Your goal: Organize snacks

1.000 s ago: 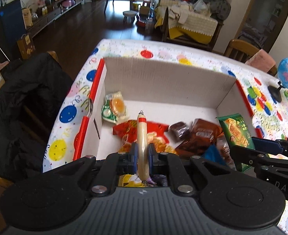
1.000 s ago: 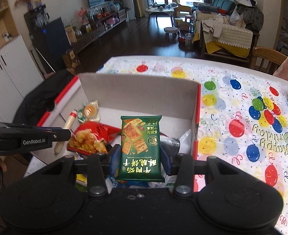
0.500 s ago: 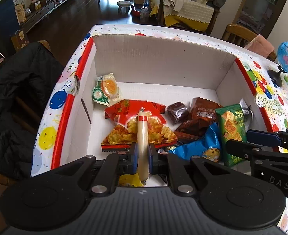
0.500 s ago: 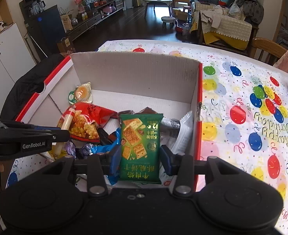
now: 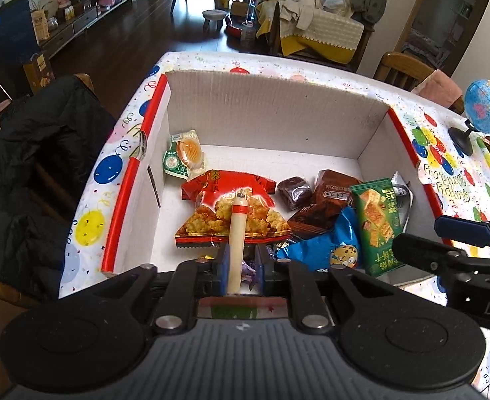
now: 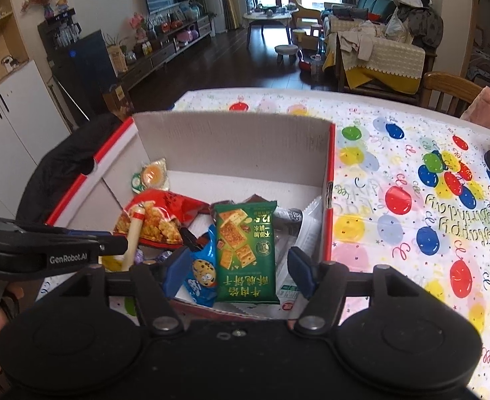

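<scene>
A cardboard box (image 5: pixel 271 113) with red edges stands on the table and holds several snack packets. My left gripper (image 5: pixel 241 263) is over the box's near edge, its jaws a little apart around a tan sausage stick (image 5: pixel 236 233) that leans on the left pad. My right gripper (image 6: pixel 238 271) is open over the near right of the box (image 6: pixel 231 143). The green cracker packet (image 6: pixel 246 250) lies between its spread fingers, free of both pads, on the other snacks. The same packet (image 5: pixel 376 223) shows in the left wrist view.
In the box lie a red chip bag (image 5: pixel 231 206), a blue cookie packet (image 5: pixel 328 250), brown Oreo packets (image 5: pixel 325 203) and a green-and-orange packet (image 5: pixel 183 155). A globe (image 5: pixel 485 106) stands on the balloon tablecloth (image 6: pixel 411 200) at the right. A chair with a black jacket (image 5: pixel 35 180) stands left.
My right gripper has opened and let go of the green cracker packet, which now rests in the box. My left gripper's jaws have loosened slightly around the sausage stick. Both grippers have moved down towards the box.
</scene>
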`<state>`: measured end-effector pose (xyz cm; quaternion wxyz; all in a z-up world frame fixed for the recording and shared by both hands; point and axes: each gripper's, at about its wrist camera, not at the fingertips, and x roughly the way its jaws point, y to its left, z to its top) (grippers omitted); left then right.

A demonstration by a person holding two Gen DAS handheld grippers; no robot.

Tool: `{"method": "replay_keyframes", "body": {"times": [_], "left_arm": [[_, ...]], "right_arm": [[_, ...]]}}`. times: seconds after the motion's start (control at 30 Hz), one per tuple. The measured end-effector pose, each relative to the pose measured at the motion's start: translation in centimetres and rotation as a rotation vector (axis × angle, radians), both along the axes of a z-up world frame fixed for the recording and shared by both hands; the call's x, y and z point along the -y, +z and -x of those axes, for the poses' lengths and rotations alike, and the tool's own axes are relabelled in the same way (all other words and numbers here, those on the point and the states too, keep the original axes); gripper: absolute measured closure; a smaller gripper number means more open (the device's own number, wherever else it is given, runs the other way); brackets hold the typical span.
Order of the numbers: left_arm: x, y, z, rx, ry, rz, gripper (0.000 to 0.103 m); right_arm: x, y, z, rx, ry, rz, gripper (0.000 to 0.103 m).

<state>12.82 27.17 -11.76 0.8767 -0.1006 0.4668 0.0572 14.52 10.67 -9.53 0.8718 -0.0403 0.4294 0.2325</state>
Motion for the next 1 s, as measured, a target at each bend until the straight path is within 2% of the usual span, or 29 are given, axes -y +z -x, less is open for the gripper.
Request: {"method": "replay_keyframes", "body": {"times": [0.03,0.07,0.13,0.17,0.4,0.53,0.63,0.7,0.77,0.83,1.0], "left_arm": [[0.0,0.2,0.2,0.005,0.002,0.003,0.073],[0.0,0.5,0.4,0.013,0.006,0.004,0.07],[0.0,1.0,0.9,0.034,0.018,0.001,0.055],[-0.1,1.3,1.2,0.047,0.02,0.002,0.052],[0.0,3.6,3.1,0.116,0.02,0.0,0.05],[0.0,5.2,4.5,0.164,0.02,-0.001,0.038],[0.0,6.4,5.6,0.196,0.016,0.0,0.035],[0.1,7.1,6.2,0.218,0.017,0.0,0.03],[0.1,7.9,6.9,0.239,0.015,-0.002,0.028],[0.1,8.5,7.4,0.255,0.012,-0.002,0.018],[0.3,9.6,8.5,0.289,-0.007,0.002,0.016]], "right_arm": [[0.2,0.2,0.2,0.004,-0.004,-0.006,0.038],[0.3,0.5,0.3,0.009,-0.008,-0.011,0.033],[0.7,1.0,0.7,0.023,-0.019,-0.02,0.031],[0.8,1.3,0.9,0.026,-0.023,-0.026,0.03],[1.4,3.4,2.5,0.069,-0.022,-0.072,0.017],[1.8,4.7,3.6,0.092,-0.017,-0.103,0.016],[2.2,5.6,4.4,0.108,-0.019,-0.132,0.012],[2.5,6.3,5.0,0.119,-0.014,-0.154,0.003],[2.7,6.9,5.5,0.136,-0.008,-0.172,0.002],[2.8,7.4,6.0,0.146,-0.005,-0.182,0.0],[3.1,8.1,7.0,0.173,-0.007,-0.2,0.0]]}}
